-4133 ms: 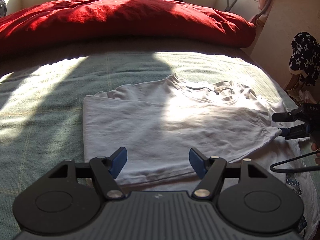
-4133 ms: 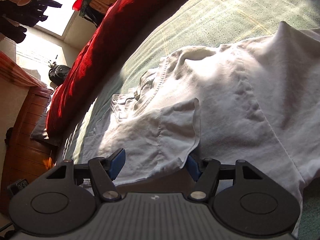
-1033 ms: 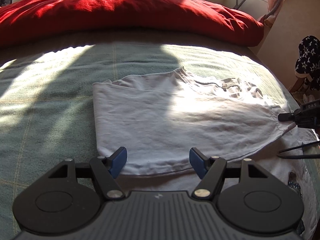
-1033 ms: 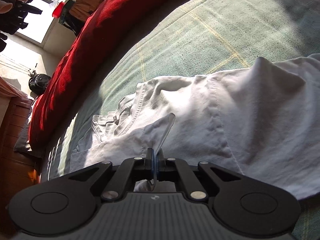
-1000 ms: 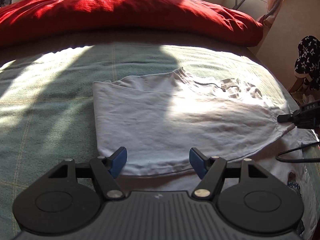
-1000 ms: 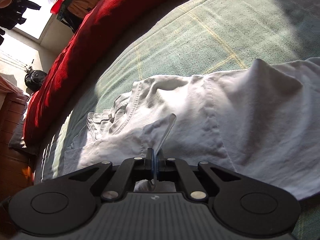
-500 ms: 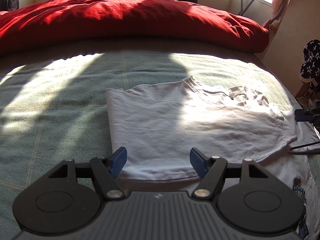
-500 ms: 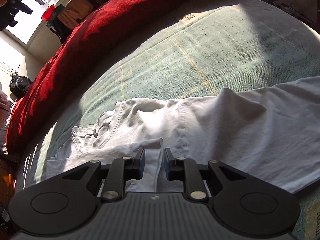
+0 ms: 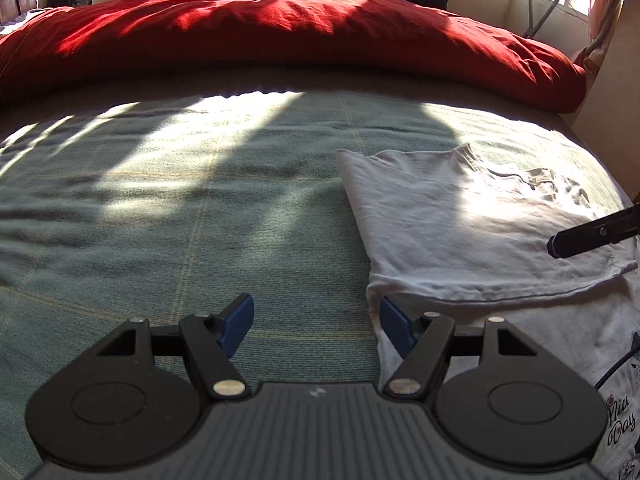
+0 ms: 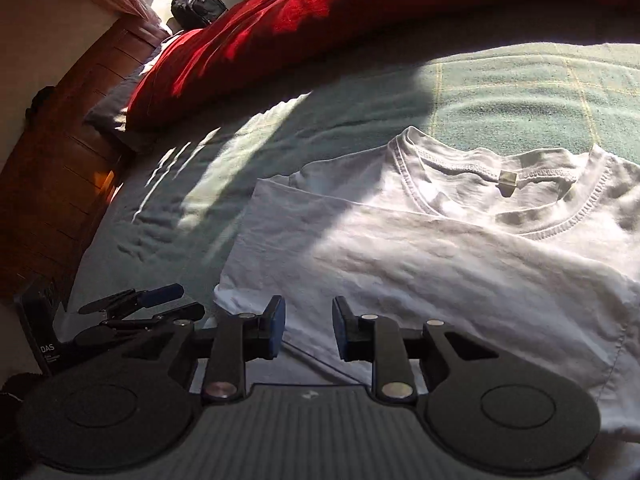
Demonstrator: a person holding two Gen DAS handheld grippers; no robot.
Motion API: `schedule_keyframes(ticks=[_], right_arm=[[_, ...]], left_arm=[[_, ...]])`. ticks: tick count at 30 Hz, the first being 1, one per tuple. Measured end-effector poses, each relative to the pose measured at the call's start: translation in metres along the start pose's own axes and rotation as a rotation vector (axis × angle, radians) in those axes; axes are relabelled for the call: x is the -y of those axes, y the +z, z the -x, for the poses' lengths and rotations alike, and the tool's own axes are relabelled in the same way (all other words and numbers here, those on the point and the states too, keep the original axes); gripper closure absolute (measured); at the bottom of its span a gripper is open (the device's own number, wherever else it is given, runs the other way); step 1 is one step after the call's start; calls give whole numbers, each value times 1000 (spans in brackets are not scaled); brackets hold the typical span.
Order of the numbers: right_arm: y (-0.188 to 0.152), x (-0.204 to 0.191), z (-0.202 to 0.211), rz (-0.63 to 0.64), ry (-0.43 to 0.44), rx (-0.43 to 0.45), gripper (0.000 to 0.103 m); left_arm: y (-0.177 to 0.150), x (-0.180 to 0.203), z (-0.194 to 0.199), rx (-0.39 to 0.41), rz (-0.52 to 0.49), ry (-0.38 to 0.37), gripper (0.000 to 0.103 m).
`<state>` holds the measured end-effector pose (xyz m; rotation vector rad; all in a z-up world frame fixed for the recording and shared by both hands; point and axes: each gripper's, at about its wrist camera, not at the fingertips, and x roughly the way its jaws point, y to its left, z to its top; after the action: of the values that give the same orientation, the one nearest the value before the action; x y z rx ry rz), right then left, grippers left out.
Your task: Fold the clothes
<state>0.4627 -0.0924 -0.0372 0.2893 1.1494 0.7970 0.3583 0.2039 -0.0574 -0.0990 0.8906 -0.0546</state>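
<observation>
1. The white T-shirt (image 10: 440,264) lies flat on the green bedspread (image 9: 180,220), with one side folded over its body.
2. In the right wrist view, its collar (image 10: 500,188) points toward the red duvet (image 10: 340,12) and its hem end comes toward the camera, so the long axis runs from near to far.
3. In the left wrist view, the shirt sits at the right, its folded edge a straight line from near to far.
4. The left gripper (image 9: 316,322) stands wide apart over bare bedspread beside the shirt's near corner and holds nothing.
5. The right gripper (image 10: 309,328) is partly parted and widening above the shirt's near edge, with no cloth pinched between its pads.
</observation>
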Motion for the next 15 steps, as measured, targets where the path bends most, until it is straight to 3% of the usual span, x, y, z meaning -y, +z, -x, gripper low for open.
schedule_keyframes(ticks=[2,6,13,15], right_arm=[[-8,-25,-32,56,36,-64,61],[-22,-66,-87,157,45,-138,61],[-13,-103,-120,264,-61,-1,55],[-11,-110,-125,293,-70,1,39]], left_arm=[[-2,-14,4,5,19,9,32],[-6,-39,12,17,61,25,32],[-14,-66,17,24,125,34,32],[-14,-69,18,25,134,33,32]])
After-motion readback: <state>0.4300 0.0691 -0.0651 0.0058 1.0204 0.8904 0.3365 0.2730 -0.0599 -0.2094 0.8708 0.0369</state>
